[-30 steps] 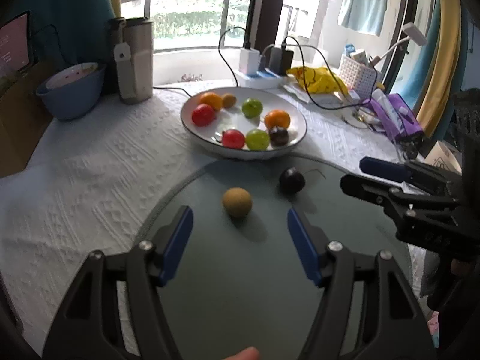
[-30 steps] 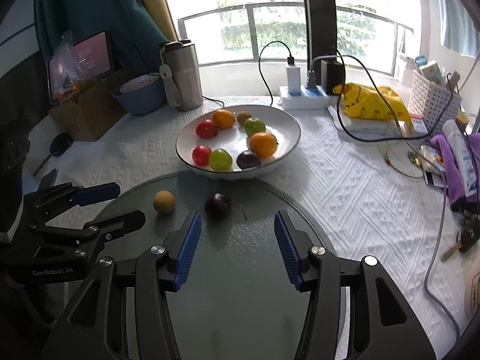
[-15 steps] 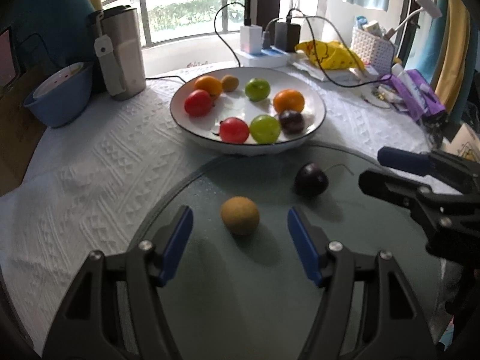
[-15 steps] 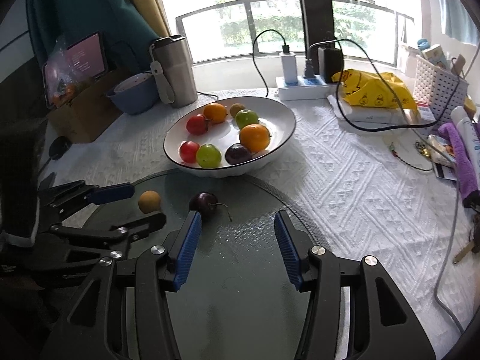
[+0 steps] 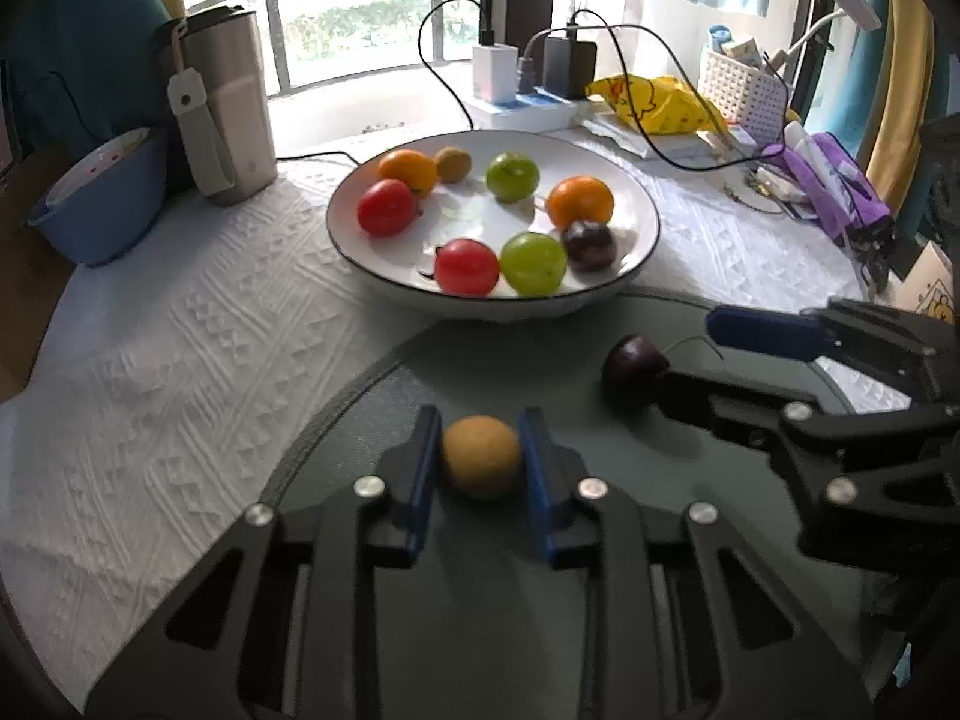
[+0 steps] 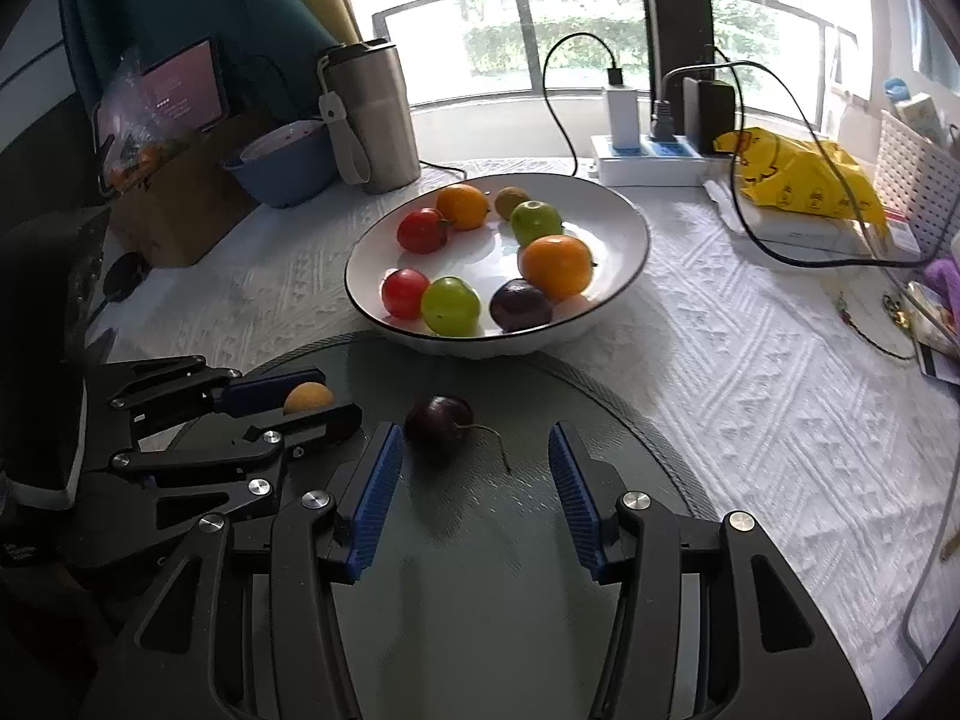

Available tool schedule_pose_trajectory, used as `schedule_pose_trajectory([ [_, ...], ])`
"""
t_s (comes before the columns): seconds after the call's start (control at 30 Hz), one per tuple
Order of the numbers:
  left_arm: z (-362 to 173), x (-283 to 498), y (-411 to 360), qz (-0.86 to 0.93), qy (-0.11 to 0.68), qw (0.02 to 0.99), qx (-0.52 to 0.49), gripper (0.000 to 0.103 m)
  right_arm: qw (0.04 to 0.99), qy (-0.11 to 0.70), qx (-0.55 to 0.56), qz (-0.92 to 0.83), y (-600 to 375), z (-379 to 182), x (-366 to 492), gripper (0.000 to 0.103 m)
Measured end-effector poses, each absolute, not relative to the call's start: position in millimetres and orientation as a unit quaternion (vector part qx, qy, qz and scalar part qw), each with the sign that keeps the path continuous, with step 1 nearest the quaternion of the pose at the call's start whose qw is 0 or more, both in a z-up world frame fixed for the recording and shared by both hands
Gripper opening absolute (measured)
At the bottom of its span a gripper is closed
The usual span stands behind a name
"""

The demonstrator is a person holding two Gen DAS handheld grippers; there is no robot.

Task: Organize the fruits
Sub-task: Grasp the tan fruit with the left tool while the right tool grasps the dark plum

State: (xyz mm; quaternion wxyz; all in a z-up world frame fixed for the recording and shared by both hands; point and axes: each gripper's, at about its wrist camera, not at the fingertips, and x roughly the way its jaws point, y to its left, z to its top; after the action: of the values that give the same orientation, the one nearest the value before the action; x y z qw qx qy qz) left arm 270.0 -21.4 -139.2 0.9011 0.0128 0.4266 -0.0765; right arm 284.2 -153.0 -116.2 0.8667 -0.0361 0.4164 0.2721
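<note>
A small tan round fruit [image 5: 480,456] sits on the grey round mat [image 5: 480,612]. My left gripper [image 5: 480,420] is around it, jaws closing, and both blue pads press its sides. A dark plum [image 6: 437,426] with a stem lies on the mat at the mouth of my right gripper [image 6: 472,438]. That gripper is open, and the plum is close to its left finger. The white plate [image 5: 360,264] behind the mat holds several fruits: red, orange, green, a dark plum and a small tan one.
A steel tumbler [image 5: 225,108] and a blue bowl [image 5: 102,204] stand at the back left. A power strip [image 6: 648,159] with cables, a yellow bag [image 6: 804,174] and a white basket [image 5: 741,96] crowd the back right. White textured cloth [image 5: 180,360] covers the table.
My left gripper moved forward over the tan fruit and its jaws closed onto it. The right gripper came closer to the dark plum, still open.
</note>
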Motion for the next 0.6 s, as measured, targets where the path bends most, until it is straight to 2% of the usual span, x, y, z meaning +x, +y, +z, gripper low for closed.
schedule_pose_trajectory([
  [0.5,-137,268,1,-0.076,0.424,0.902,-0.010,0.028,0.854,0.436,-0.063,0.276,-126,-127,299,0.053],
  [0.57,-137,267,3,-0.074,0.423,0.903,-0.012,0.028,0.854,0.436,-0.066,0.275,-125,-127,299,0.048],
  [0.6,-136,266,4,-0.074,0.422,0.903,-0.012,0.028,0.854,0.435,-0.067,0.276,-125,-127,299,0.040],
])
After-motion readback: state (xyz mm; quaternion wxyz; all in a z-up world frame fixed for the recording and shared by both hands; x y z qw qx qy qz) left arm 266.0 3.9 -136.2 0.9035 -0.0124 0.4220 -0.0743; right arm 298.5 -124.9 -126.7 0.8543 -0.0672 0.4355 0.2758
